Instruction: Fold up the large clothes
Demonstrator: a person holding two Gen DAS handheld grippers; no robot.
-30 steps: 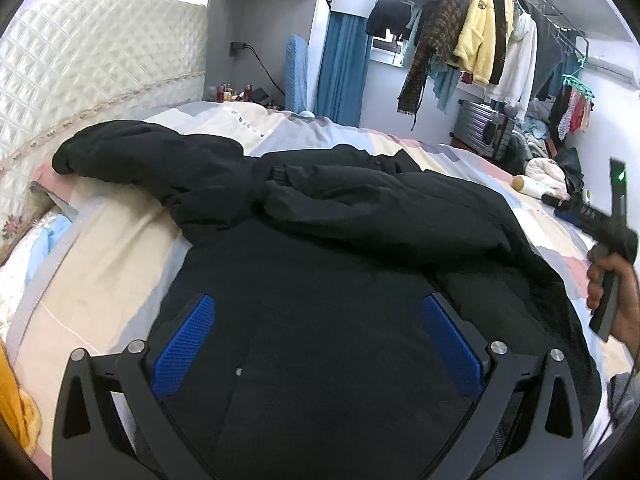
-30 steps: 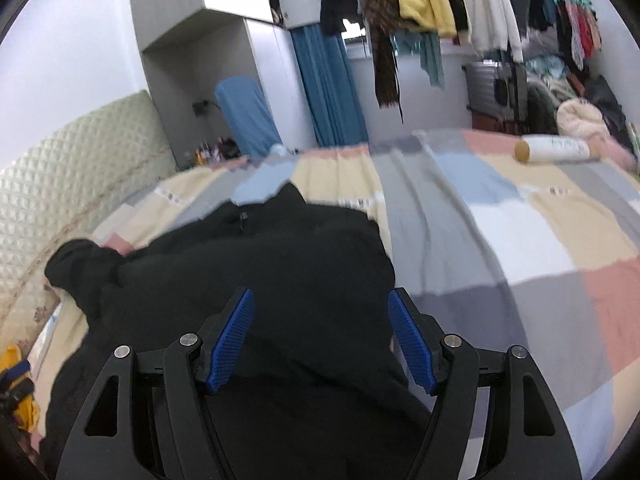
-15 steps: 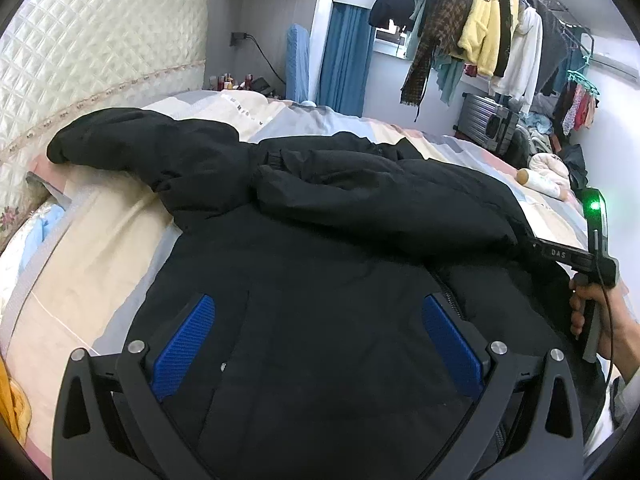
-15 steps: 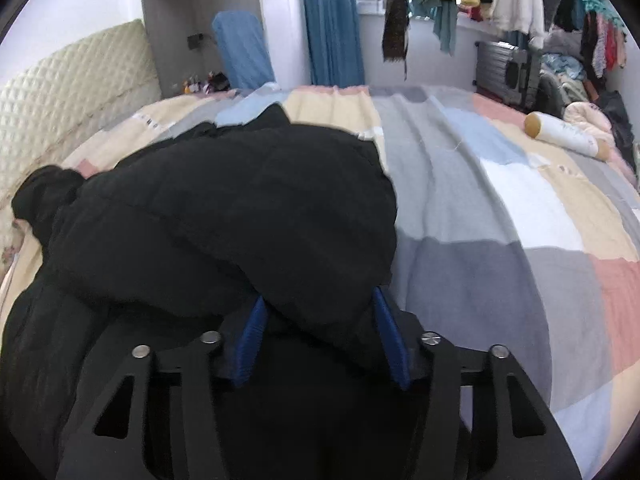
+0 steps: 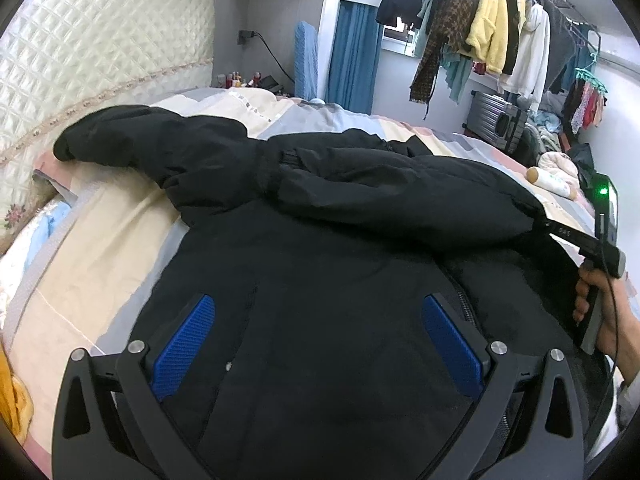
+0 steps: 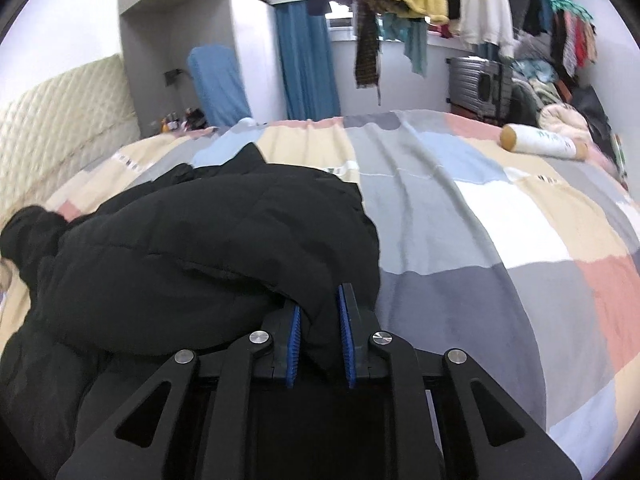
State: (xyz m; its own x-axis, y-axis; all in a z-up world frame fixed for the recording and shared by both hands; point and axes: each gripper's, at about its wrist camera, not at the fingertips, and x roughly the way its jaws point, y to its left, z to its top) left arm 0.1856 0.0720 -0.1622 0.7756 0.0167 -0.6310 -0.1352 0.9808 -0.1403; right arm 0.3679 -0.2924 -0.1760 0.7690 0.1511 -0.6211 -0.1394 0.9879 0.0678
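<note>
Item: black padded jacket [image 5: 320,280], spread on the patchwork bedspread [image 6: 480,220], directly ahead of and beneath both grippers.

Right gripper [image 6: 319,312]: a second ago its blue pads stood wide apart above the cloth; now they are drawn in tight on a bunched fold at the jacket's right edge, cloth bulging out between them. In the left wrist view the same tool meets the jacket at the far right, at the root of the right sleeve [image 5: 400,196], which lies folded across the chest.

Left gripper [image 5: 316,340]: unchanged over the second, pads spread wide, over the lower front panel, pinching nothing.

Left sleeve [image 5: 152,144]: ahead and to the left, stretched out flat toward the headboard [image 5: 100,52].

Assessment: right side now secured; a fold of that edge inward looks ready to begin. Left sleeve not yet folded.
</note>
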